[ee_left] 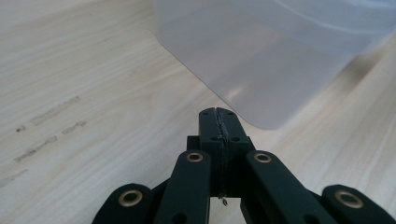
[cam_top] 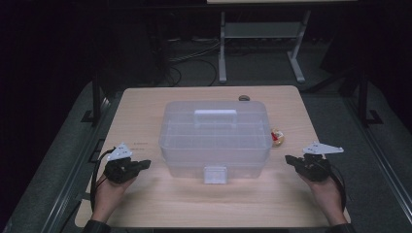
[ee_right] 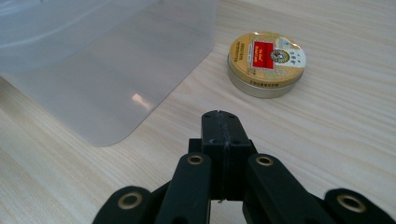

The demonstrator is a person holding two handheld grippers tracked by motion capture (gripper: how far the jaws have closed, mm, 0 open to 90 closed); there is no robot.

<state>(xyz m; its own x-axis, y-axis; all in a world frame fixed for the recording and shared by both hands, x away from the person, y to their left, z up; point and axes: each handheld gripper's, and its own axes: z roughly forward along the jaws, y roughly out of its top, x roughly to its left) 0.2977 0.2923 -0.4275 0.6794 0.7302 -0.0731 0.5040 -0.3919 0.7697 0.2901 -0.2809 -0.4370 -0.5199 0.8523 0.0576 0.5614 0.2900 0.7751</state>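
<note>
Left gripper (cam_top: 144,164) and right gripper (cam_top: 289,159) flank clear box (cam_top: 215,138) on worktop (cam_top: 145,109), jaws fully closed, empty. Round tin (ee_right: 266,63) beside box.

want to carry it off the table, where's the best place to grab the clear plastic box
Likely the white handle lying flat on the lid of the clear box, taken from above: the walls look too broad for the jaws. Both the left gripper and the right gripper are shut, so one must open first.

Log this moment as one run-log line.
left gripper: shut, empty | right gripper: shut, empty | clear box: lid closed, between them | round tin: beside box
</note>
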